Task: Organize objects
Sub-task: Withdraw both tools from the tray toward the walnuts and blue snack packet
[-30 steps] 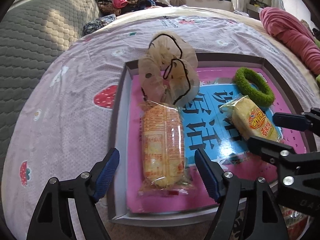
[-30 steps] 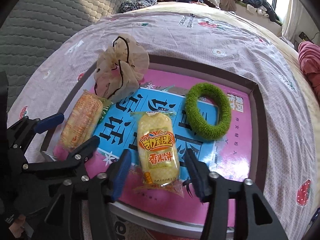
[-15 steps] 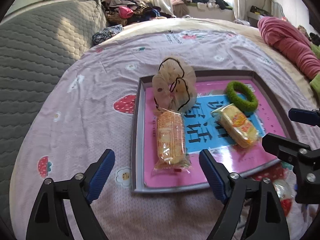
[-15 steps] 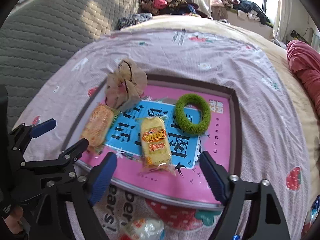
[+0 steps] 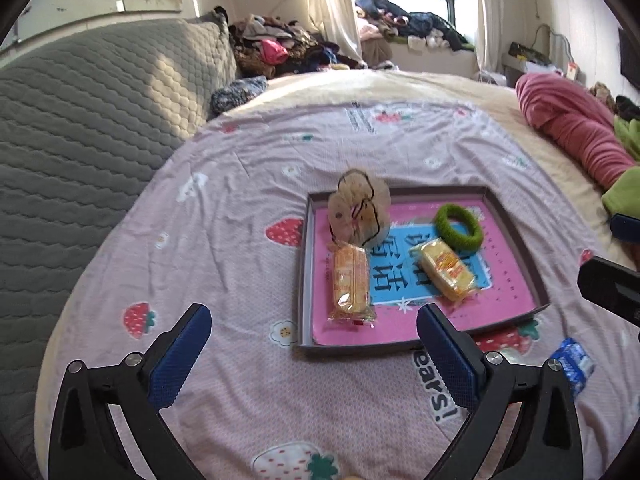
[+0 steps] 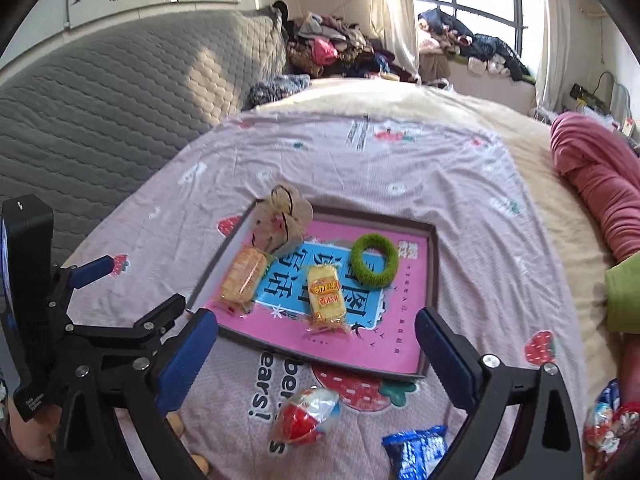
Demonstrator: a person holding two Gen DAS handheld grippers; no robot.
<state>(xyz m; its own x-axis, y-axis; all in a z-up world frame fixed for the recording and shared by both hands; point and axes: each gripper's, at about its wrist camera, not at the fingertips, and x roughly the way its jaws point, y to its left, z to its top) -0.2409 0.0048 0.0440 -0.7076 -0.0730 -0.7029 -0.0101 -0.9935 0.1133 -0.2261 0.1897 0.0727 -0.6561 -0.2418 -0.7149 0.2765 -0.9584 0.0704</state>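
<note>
A shallow box tray with a pink and blue bottom lies on the bed. In it are a beige scrunchie, a green scrunchie, an orange cracker pack and a yellow rice-cake pack. My left gripper is open and empty, well short of the tray. My right gripper is open and empty over the tray's near edge. A red and white egg-shaped snack and a blue packet lie on the sheet nearer me.
The pink strawberry sheet covers the bed. A grey quilted headboard rises at the left. A red rolled blanket and a green cloth lie at the right. Clothes pile by the window.
Both grippers have pulled back and up from the tray, which now looks small and far. The snack and blue packet near the front have come into view. Both stay open.
</note>
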